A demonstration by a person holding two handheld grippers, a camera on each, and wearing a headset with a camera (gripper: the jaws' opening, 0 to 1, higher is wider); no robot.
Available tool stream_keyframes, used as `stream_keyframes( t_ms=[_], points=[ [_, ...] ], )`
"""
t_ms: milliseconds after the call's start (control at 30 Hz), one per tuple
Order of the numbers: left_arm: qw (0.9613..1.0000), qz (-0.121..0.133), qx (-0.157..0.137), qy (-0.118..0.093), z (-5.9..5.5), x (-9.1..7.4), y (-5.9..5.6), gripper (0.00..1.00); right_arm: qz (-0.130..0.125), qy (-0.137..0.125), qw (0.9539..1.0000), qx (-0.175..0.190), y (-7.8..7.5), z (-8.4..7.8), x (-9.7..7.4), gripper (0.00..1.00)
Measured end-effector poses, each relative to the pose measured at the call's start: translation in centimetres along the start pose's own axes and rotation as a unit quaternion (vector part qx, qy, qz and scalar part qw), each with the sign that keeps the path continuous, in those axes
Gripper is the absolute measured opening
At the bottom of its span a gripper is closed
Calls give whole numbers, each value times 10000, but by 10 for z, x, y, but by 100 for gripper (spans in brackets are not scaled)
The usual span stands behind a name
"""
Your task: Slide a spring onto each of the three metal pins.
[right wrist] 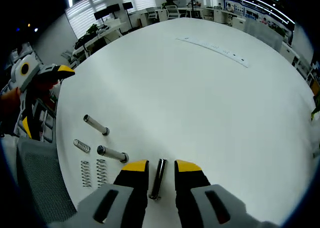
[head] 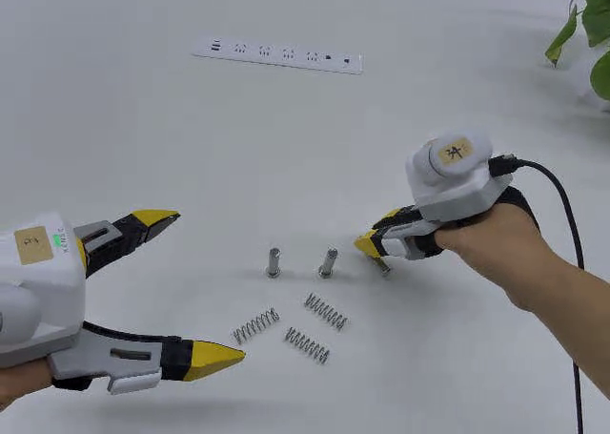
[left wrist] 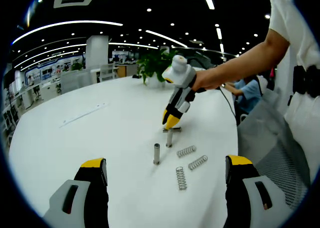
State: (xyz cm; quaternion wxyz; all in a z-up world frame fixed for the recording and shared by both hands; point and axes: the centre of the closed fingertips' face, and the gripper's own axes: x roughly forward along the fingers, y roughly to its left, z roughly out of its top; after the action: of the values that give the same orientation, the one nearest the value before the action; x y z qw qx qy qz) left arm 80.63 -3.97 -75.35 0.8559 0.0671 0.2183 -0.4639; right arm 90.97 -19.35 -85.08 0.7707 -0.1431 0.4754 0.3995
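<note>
Locate lying pin [right wrist: 158, 178] on desk [right wrist: 200, 97] between slightly parted, unclamped jaws of right hand-held gripper [right wrist: 161, 167], long axis at 12 o'clock along them in right gripper view; springs [right wrist: 101, 170] at 9 o'clock, nearer wide-open, empty left hand-held gripper [head: 195, 287]

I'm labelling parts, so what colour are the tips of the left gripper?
Yellow. The left gripper shows it best in the head view.

Head view: we look forward and down over table [head: 286, 119], pins [head: 274, 261] and springs [head: 324, 311] fairly near. Left gripper view: low over tabletop, we face right gripper [left wrist: 171, 121]. Right gripper view: we sit close above pins (view rolled), facing power strip [right wrist: 215, 47]. All share pins, springs.
</note>
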Motion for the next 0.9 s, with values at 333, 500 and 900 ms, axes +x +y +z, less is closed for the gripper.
stream_keyframes(
  t_ms=[333, 500, 900],
  points=[
    [10000, -21, -39, -8, 0, 1, 0, 100, -70, 348, 9993, 94, 3, -8, 11, 17],
    [10000, -24, -52, -23, 0, 2, 0, 100, -135, 419, 9990, 18, -1, -8, 13, 14],
    [10000, -49, -62, -23, 0, 3, 0, 100, -256, 523, 9982, -109, 0, -8, 12, 10]
  ],
)
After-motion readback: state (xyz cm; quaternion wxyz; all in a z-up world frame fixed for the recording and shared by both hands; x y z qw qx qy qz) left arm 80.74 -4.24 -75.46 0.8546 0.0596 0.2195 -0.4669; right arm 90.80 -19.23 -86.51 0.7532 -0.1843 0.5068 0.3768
